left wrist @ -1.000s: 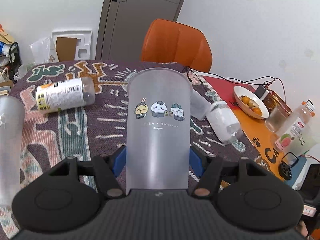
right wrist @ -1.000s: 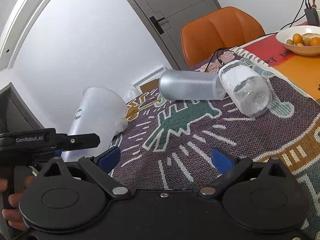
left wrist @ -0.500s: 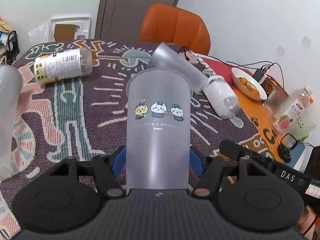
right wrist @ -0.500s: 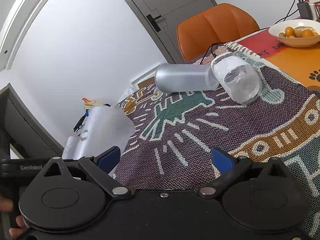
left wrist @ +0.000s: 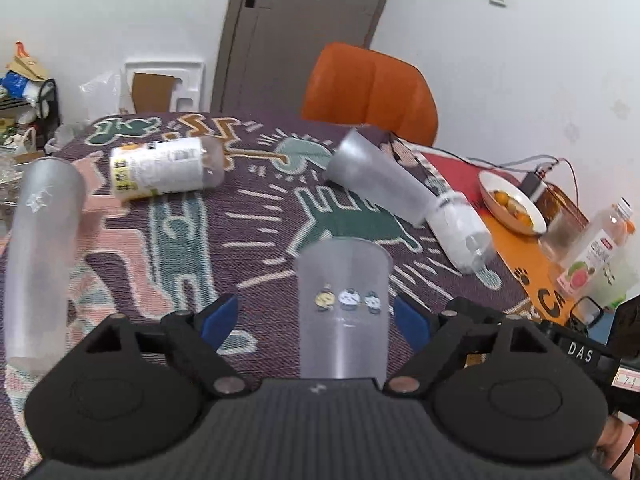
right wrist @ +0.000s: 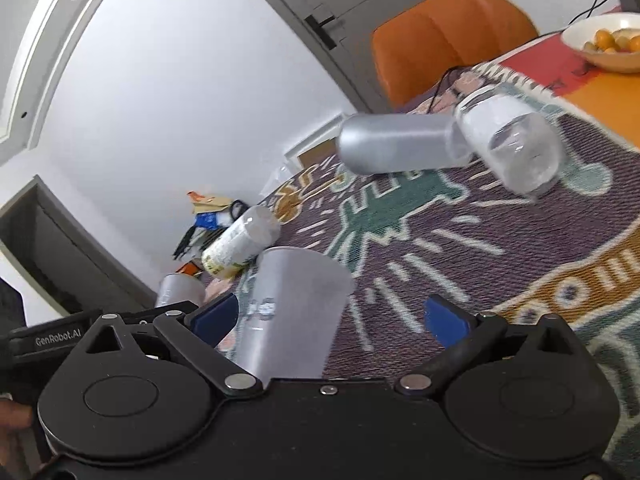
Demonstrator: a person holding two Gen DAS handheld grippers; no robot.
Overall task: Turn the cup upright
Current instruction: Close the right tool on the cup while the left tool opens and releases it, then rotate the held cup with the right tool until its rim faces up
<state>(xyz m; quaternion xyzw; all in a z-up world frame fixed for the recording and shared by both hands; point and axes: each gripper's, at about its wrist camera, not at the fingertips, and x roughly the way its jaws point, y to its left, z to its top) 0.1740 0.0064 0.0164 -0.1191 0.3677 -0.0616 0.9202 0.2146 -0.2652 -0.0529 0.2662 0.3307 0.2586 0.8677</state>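
Note:
A frosted cup with three cartoon figures [left wrist: 343, 312] stands upright on the patterned tablecloth [left wrist: 248, 216], between the blue pads of my left gripper [left wrist: 316, 318]. The jaws are open, with gaps on both sides of the cup. The same cup [right wrist: 294, 312] shows in the right wrist view, between the pads of my right gripper [right wrist: 338, 318], nearer the left one; that gripper is open and empty. A second frosted cup [left wrist: 380, 178] lies on its side further back, also in the right wrist view [right wrist: 396, 144].
A clear bottle [left wrist: 460, 236] lies against the lying cup. A labelled bottle [left wrist: 164, 168] lies at the back left. A tall frosted cup [left wrist: 40, 248] is at the left. A fruit bowl [left wrist: 510, 208], a glass and a juice bottle [left wrist: 596, 260] are at the right. An orange chair [left wrist: 372, 88] stands behind.
My left gripper has opened and let go of the cartoon cup, which now stands on the cloth, and has pulled back. The right gripper has swung towards the cup.

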